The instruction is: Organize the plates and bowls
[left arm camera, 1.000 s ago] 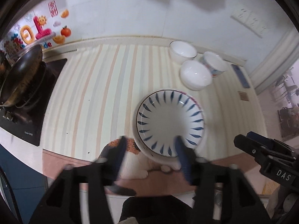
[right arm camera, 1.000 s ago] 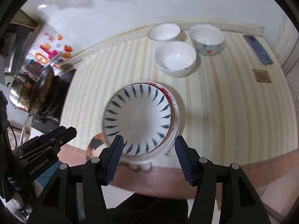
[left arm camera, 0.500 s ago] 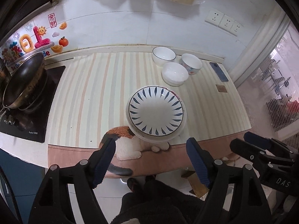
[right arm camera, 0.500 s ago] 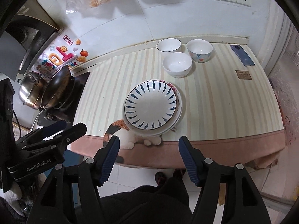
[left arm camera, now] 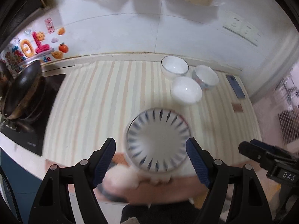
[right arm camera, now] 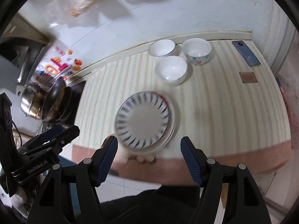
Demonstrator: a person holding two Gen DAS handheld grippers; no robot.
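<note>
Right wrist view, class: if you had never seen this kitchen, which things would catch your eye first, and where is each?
The blue-patterned plate stands out first, topping a stack near the counter's front edge, just ahead of the open right hand-held gripper. Behind it, three bowls cluster near the back wall. At far left, a dark pan leans on the stove.

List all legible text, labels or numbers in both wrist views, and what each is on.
"DAS": on the black right gripper, seen from the left wrist view.
"GenRobot.AI": on the black left gripper, seen from the right wrist view.
"10": colourful sticker on the white wall.
Red wall sticker, black stove label, brown square tag: too blurred or small to read.
</note>
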